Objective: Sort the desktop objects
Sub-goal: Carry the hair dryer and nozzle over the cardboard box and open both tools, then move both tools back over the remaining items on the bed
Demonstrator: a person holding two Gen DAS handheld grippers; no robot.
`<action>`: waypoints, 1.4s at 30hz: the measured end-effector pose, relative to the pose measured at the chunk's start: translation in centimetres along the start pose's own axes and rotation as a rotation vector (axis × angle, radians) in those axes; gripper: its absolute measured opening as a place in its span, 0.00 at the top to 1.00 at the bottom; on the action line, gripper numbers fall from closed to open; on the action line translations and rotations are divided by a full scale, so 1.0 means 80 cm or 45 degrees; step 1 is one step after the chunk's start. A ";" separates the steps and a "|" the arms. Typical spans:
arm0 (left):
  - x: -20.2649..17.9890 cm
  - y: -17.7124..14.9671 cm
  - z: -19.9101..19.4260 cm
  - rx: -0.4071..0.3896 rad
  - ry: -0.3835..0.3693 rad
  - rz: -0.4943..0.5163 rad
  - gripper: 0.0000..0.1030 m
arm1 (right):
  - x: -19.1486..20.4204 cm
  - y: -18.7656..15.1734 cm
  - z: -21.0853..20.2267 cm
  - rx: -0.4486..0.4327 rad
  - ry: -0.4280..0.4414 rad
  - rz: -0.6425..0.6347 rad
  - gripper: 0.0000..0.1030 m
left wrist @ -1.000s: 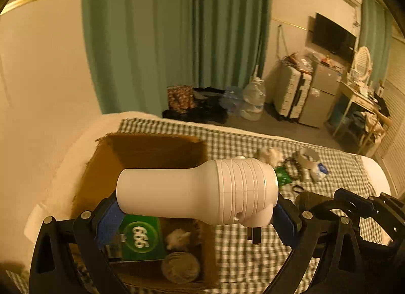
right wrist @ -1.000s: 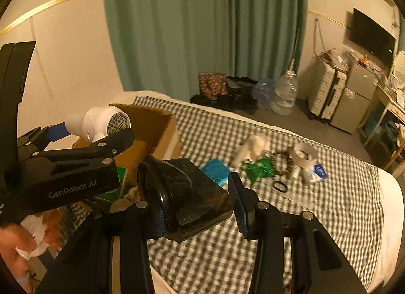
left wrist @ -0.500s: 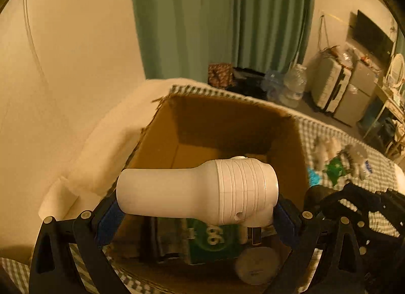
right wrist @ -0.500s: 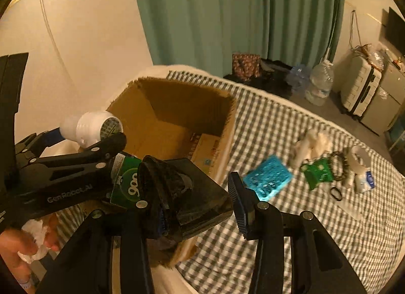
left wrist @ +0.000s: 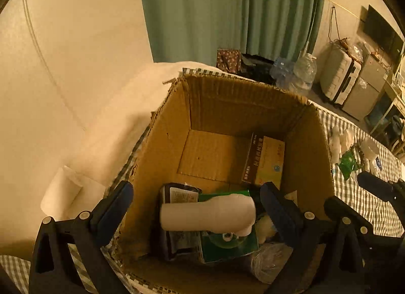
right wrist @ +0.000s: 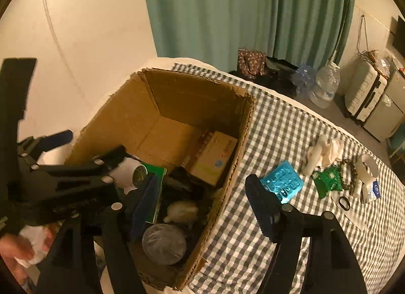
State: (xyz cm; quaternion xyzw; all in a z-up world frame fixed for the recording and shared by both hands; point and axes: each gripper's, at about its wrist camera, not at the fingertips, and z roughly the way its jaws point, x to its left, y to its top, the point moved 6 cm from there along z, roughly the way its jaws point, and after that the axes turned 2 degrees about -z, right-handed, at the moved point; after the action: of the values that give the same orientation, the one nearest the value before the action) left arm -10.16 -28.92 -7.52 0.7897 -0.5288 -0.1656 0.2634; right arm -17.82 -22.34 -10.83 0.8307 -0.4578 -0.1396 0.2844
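Hairdryer (left wrist: 207, 214), white, now lies on its side inside the cardboard box (left wrist: 253, 96), on top of a green packet (left wrist: 227, 248); half a second ago it was clamped between the left gripper's fingers above the box. Left gripper (left wrist: 195, 208) now spread wide, both fingers clear of the dryer, holding nothing. So drop is done, one item sorted. Right gripper (right wrist: 200, 202) also spread wide and empty; the black object it carried half a second ago is gone from between its fingers, probably in the box too, but cannot pick it out for sure in the dark clutter.

Box contents, counted: one hairdryer, one green packet, one tan carton (right wrist: 212, 159) leaning at the far corner, one grey round lid or ball (right wrist: 164, 244) at the near corner, one small white lump (right wrist: 181, 211), one dark flat pack (left wrist: 177, 195) under the dryer handle.

Box sits on a checked cloth over the bed, at its left end. Left to sort on the cloth: one blue blister pack (right wrist: 282, 182) just beside the box, one green pouch (right wrist: 327, 183), one white fluffy item (right wrist: 321, 152), one bead bracelet (right wrist: 348, 175), one tape roll (right wrist: 368, 168), one black ring (right wrist: 343, 202). Next pick likely the blue pack, nearest the right gripper.
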 end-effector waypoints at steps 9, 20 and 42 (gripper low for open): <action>-0.054 -0.005 -0.033 -0.040 -0.068 0.056 0.00 | -0.067 -0.024 -0.044 -0.046 -0.074 0.140 0.31; -0.219 -0.050 -0.065 -0.056 -0.268 0.251 0.00 | -0.230 -0.084 -0.121 -0.128 -0.253 0.399 0.29; -0.342 -0.077 0.102 0.054 -0.206 0.420 0.00 | -0.448 -0.227 -0.033 -0.015 -0.403 0.754 0.23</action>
State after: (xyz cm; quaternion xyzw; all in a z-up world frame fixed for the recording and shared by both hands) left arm -20.51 -3.75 -18.23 0.6819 -0.6738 -0.1720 0.2268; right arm -23.58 16.29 -20.60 0.6279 -0.7170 -0.1806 0.2427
